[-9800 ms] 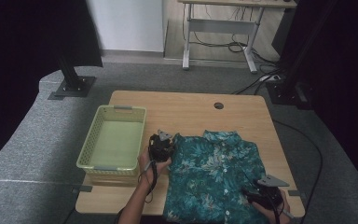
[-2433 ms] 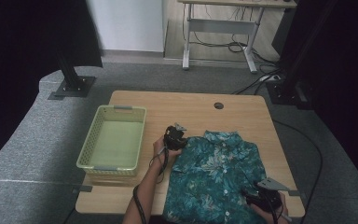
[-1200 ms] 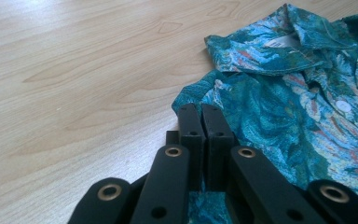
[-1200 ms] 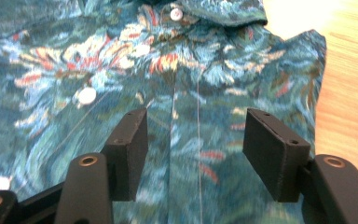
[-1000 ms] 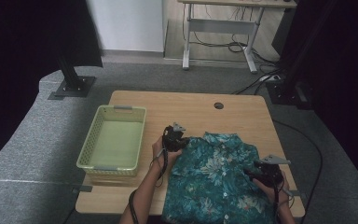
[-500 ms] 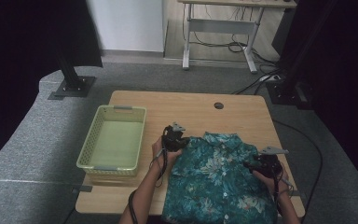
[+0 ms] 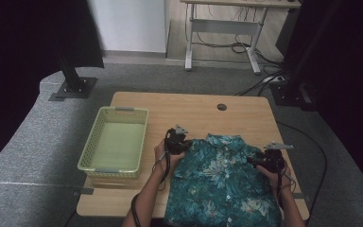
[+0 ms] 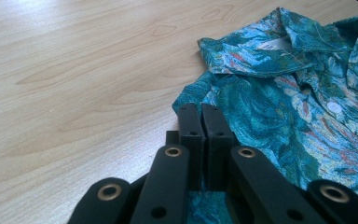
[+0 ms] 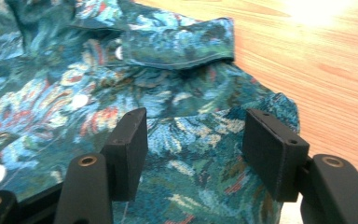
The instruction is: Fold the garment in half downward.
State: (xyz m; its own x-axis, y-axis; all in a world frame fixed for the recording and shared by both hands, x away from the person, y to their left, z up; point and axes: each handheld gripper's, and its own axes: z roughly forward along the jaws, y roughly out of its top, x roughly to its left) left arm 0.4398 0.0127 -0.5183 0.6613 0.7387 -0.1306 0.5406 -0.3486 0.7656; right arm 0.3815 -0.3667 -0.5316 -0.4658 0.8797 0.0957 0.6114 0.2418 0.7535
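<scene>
**Both grippers at the shoulders of a floral shirt**

Spread flat on the near half of the light wooden table (image 7: 189,106): a teal short-sleeved shirt (image 7: 220,182) with a floral print, buttoned up, collar toward the far edge, hem hanging over the near edge.

At its left shoulder, the left gripper (image 7: 176,143), held in the person's left hand (image 7: 161,152). Jaws pressed together in the left gripper view, tips set on the cloth right at the shoulder's edge; a strip of the print visible beneath the linkage, but no telling whether a fold sits pinched between the pads. White button (image 8: 334,107) and collar label (image 8: 275,44) off to the right there.

At the right shoulder, the right gripper (image 7: 264,161), hovering low over the fabric. Jaws spread wide apart in the right gripper view, one on each side of the shoulder cloth, pads not pressing on it. Folded collar (image 9: 177,44) just ahead, bare table past the sleeve edge.

Left of the shirt, well apart from it: a pale green plastic basket (image 7: 96,142) with perforated walls.
</scene>
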